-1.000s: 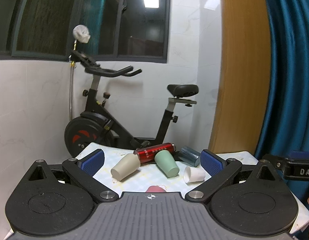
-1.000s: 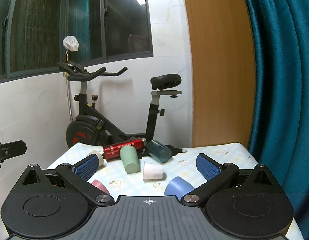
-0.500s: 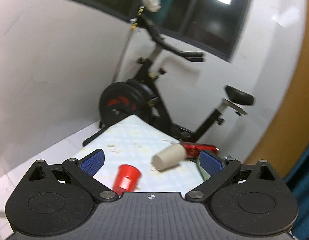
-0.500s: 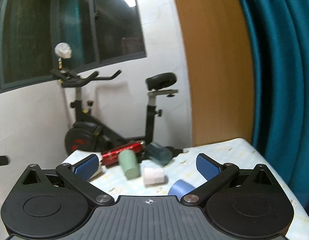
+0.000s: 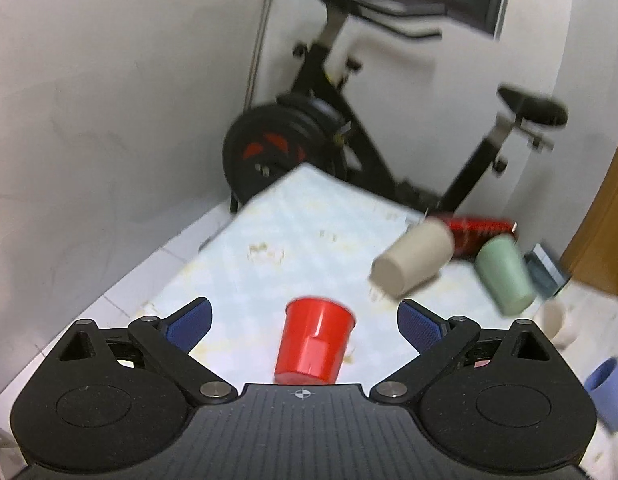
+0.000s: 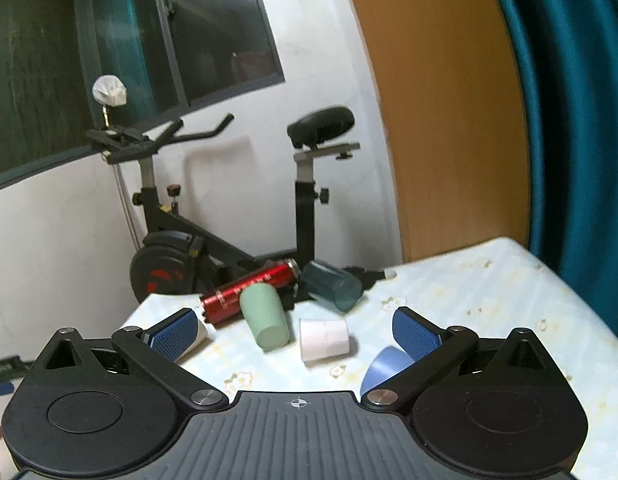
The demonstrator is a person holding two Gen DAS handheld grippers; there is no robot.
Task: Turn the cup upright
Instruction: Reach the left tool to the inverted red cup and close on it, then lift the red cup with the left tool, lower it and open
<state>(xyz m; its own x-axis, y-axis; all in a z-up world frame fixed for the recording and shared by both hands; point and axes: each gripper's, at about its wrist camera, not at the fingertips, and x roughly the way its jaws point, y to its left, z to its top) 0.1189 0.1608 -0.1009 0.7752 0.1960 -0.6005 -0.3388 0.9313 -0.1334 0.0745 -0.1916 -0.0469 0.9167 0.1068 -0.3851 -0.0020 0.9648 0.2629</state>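
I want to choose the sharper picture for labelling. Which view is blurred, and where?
Left wrist view: motion blur smears the beige plastic cup and green cup; the red plastic cup is softer too. Right wrist view: mostly sharp, with fisheye bending at the edges.

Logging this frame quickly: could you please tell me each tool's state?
Left tool: open, holding nothing.
Right tool: open, holding nothing.

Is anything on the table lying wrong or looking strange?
Yes. Several cups lie on their sides: beige cup, green cup, white cup, dark teal cup. The red bottle also lies flat. The red cup lies tipped between the open left jaws. Nothing looks spilled.
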